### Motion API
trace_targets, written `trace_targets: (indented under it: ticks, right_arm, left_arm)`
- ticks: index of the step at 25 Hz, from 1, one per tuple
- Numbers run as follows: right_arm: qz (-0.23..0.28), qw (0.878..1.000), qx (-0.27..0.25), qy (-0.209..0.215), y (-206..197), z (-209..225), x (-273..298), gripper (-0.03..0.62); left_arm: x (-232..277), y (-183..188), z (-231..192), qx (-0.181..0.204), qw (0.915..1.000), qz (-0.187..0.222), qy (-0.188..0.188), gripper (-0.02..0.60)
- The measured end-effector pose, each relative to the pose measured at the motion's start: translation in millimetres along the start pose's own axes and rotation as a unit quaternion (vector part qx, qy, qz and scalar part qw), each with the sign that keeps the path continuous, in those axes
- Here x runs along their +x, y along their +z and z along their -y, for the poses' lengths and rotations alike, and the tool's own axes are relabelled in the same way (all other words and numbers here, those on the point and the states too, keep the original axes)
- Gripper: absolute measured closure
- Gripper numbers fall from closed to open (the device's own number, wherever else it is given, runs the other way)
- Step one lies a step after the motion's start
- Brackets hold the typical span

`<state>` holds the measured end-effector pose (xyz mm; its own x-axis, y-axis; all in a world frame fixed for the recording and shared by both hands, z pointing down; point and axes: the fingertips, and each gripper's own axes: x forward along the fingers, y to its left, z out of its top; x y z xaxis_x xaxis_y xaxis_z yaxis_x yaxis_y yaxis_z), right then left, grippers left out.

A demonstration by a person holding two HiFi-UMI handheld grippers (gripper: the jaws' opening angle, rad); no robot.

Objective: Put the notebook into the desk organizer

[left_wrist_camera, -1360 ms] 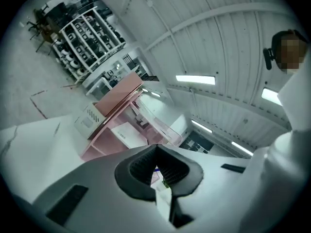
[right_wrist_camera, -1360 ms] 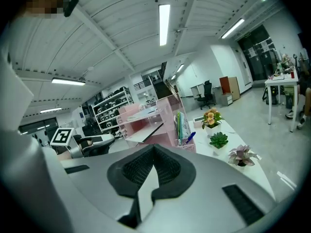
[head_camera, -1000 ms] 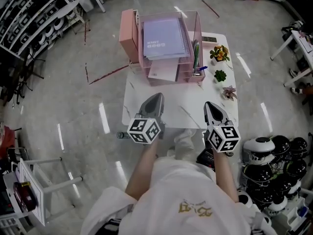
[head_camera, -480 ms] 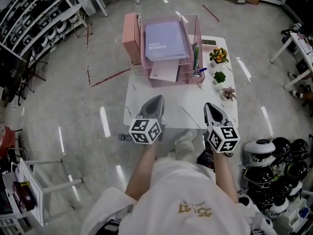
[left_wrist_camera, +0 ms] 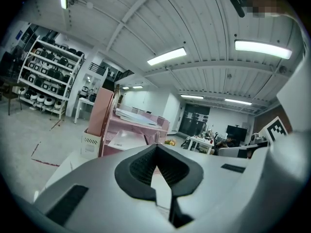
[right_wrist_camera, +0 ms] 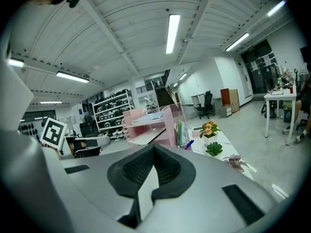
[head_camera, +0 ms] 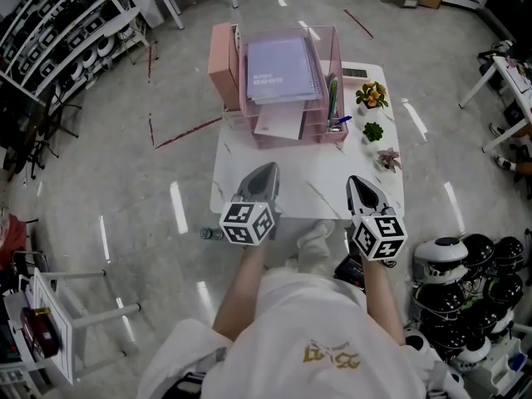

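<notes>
One notebook [head_camera: 281, 69] is laid atop the organizer [head_camera: 324, 131]; three plants [head_camera: 374, 129] are set along the desk's [head_camera: 309, 191] right edge; left gripper [head_camera: 264, 166] and right gripper [head_camera: 359, 179] are held over its bare front, jaws together.

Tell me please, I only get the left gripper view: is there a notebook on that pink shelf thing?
Observer: Yes. The head view shows a purple notebook lying flat on the top tray of the pink organizer.
Operator: Is the other gripper holding something?
Observer: No. In the right gripper view, the right gripper has its jaws shut with nothing between them.
Operator: What's on the far right of the table?
Observer: Three little potted plants stand in a row along the right edge of the table, beside the organizer.
</notes>
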<state>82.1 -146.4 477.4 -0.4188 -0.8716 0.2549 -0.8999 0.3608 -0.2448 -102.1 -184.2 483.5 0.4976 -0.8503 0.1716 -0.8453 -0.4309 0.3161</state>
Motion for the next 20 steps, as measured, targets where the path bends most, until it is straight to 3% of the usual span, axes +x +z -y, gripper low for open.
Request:
trace_targets:
  ticks: [13, 20]
  right_arm:
    - [0.005, 1.000, -0.001, -0.001, 2.0, -0.9, -4.4, 0.582]
    - [0.002, 1.000, 0.002, 0.001, 1.7, -3.1, -3.1, 0.582]
  left_arm:
    - [0.0, -2.3, -5.6, -0.004, 0.9998, -0.004, 0.019, 0.563]
    - [-1.1, -1.9, -6.7, -0.025, 0.9997, -0.001, 0.008, 0.565]
